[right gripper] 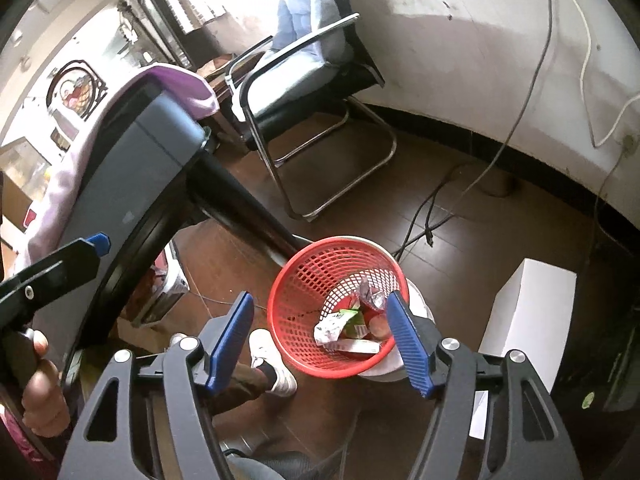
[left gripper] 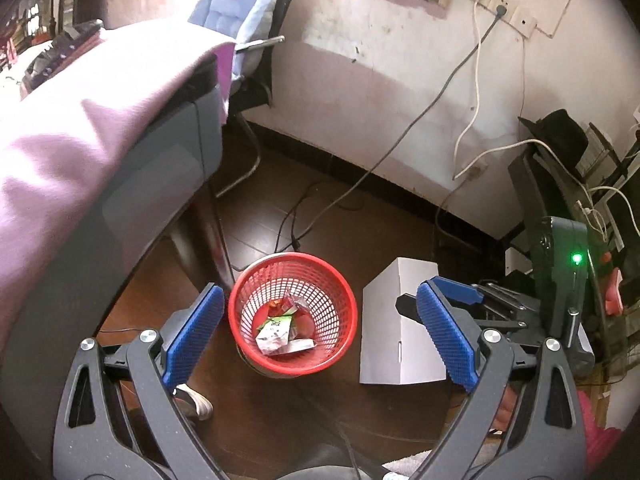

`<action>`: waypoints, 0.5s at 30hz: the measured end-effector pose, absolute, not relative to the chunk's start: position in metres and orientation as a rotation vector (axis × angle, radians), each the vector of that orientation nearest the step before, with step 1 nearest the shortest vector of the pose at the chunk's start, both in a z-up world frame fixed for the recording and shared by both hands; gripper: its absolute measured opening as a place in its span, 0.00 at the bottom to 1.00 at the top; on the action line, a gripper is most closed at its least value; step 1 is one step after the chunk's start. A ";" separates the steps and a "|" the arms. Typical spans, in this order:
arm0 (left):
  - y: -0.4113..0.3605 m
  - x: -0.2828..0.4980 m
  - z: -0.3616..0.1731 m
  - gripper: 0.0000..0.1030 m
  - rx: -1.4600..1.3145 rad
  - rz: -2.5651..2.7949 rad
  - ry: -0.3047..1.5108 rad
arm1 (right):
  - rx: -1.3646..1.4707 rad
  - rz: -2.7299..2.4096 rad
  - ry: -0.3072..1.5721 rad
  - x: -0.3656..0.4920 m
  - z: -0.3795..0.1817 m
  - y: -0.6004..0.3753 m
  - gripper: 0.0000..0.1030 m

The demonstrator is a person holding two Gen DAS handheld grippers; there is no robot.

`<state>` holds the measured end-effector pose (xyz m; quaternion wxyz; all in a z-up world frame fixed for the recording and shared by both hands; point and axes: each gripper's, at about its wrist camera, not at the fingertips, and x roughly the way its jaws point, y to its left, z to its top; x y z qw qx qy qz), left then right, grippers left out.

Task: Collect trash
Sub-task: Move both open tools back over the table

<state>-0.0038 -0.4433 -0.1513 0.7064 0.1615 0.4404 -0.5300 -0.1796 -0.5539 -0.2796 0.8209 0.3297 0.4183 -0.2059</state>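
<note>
Hovering over the red mesh plastic basket (left gripper: pixel 293 314) at floor level, crumpled wrappers (left gripper: pixel 280 330) already inside at six o'clock; left gripper (left gripper: pixel 316 340) jaws spread, empty; right gripper (right gripper: pixel 320 346) jaws likewise apart, nothing pinched, apparently after dropping.

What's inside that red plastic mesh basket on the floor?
The red plastic mesh basket holds crumpled wrappers: a white-and-green packet, a flat white strip, and red-orange pieces. Anything beneath them is hidden.

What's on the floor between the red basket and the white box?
Nothing: only bare brown floor shows between the red basket and the white box, seen clearly in the left wrist view.
</note>
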 end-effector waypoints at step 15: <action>-0.375 -0.007 -0.097 0.92 0.260 -1.131 0.821 | 0.546 -0.431 0.827 -0.184 -0.210 -0.514 0.71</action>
